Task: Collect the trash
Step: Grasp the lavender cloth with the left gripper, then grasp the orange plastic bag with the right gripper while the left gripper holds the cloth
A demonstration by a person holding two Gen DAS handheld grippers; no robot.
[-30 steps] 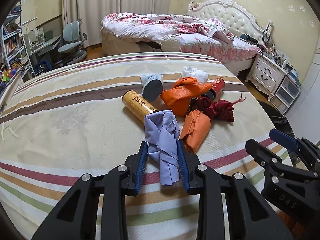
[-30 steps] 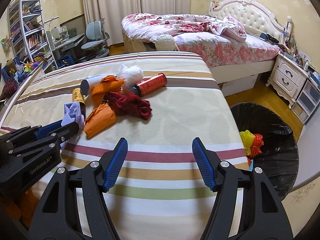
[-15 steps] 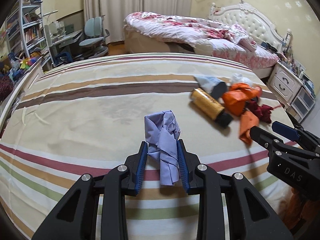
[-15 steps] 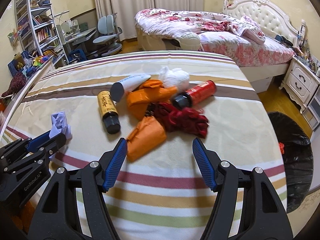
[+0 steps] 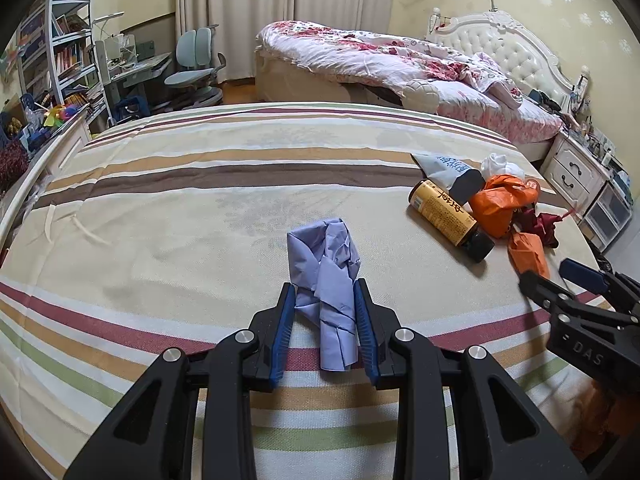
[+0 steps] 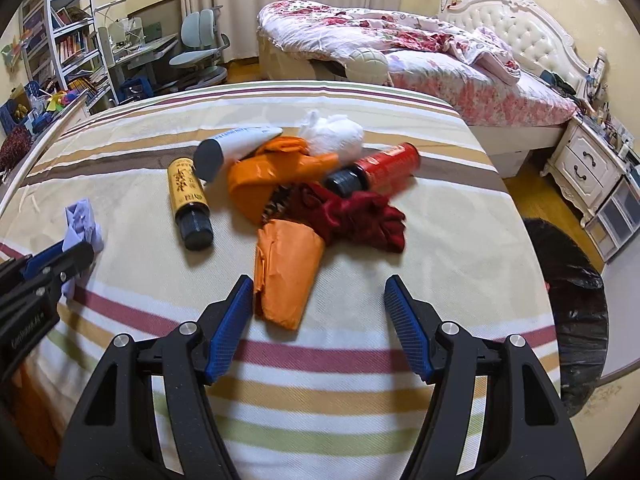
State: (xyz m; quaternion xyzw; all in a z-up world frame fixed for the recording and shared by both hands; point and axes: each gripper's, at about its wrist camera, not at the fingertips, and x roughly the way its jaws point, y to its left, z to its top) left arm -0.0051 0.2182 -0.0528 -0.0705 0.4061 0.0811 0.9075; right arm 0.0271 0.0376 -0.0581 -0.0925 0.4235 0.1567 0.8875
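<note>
The left gripper (image 5: 324, 320) is clamped on a crumpled lilac paper wad (image 5: 326, 276) above the striped bedspread (image 5: 160, 208); it looks light and crushable. The right gripper (image 6: 320, 320) has just narrowed slightly, empty, near the soft orange wrapper (image 6: 286, 276), best pinched across its bulky middle.

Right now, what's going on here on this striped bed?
A person is clearing trash with two handheld grippers. The left gripper is shut on a crumpled lilac paper. The right gripper is open over the striped bed cover, an orange wrapper just ahead of it. Bottles, a tube and other scraps lie piled behind. A black-lined bin stands beside the bed.
</note>
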